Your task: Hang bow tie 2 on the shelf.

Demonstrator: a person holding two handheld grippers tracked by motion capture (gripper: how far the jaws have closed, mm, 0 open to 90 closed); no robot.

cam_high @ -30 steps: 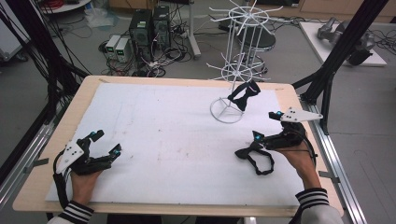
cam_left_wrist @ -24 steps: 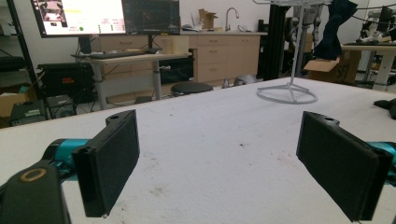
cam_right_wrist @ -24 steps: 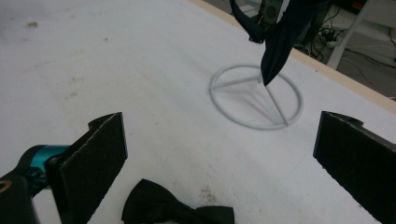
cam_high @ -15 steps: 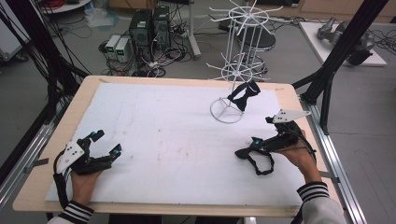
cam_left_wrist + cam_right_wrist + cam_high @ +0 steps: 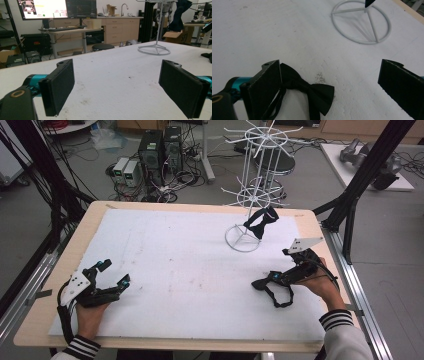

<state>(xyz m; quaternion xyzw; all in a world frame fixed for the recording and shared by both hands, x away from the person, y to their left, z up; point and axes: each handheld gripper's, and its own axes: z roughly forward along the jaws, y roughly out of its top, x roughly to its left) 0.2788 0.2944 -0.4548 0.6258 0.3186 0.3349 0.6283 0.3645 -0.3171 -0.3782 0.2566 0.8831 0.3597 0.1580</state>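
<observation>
A black bow tie (image 5: 279, 295) lies flat on the white table sheet at the right; in the right gripper view the bow tie (image 5: 312, 93) lies beside the left jaw. My right gripper (image 5: 265, 280) hovers low over it, open, its jaws wide apart (image 5: 329, 63). A second black bow tie (image 5: 261, 222) hangs from a low arm of the white wire rack (image 5: 254, 180). My left gripper (image 5: 116, 272) rests open at the front left, holding nothing (image 5: 117, 62). The left gripper view looks across at the rack's ring base (image 5: 154, 50) and the hanging bow tie (image 5: 178, 15).
The rack's ring base (image 5: 361, 23) stands just beyond the right gripper. The wooden table edge (image 5: 320, 227) and black frame posts (image 5: 360, 185) run close on the right. Bare white sheet (image 5: 180, 255) spans the middle.
My right gripper has slid left and lower, closer over the bow tie on the table. The left gripper has stayed put.
</observation>
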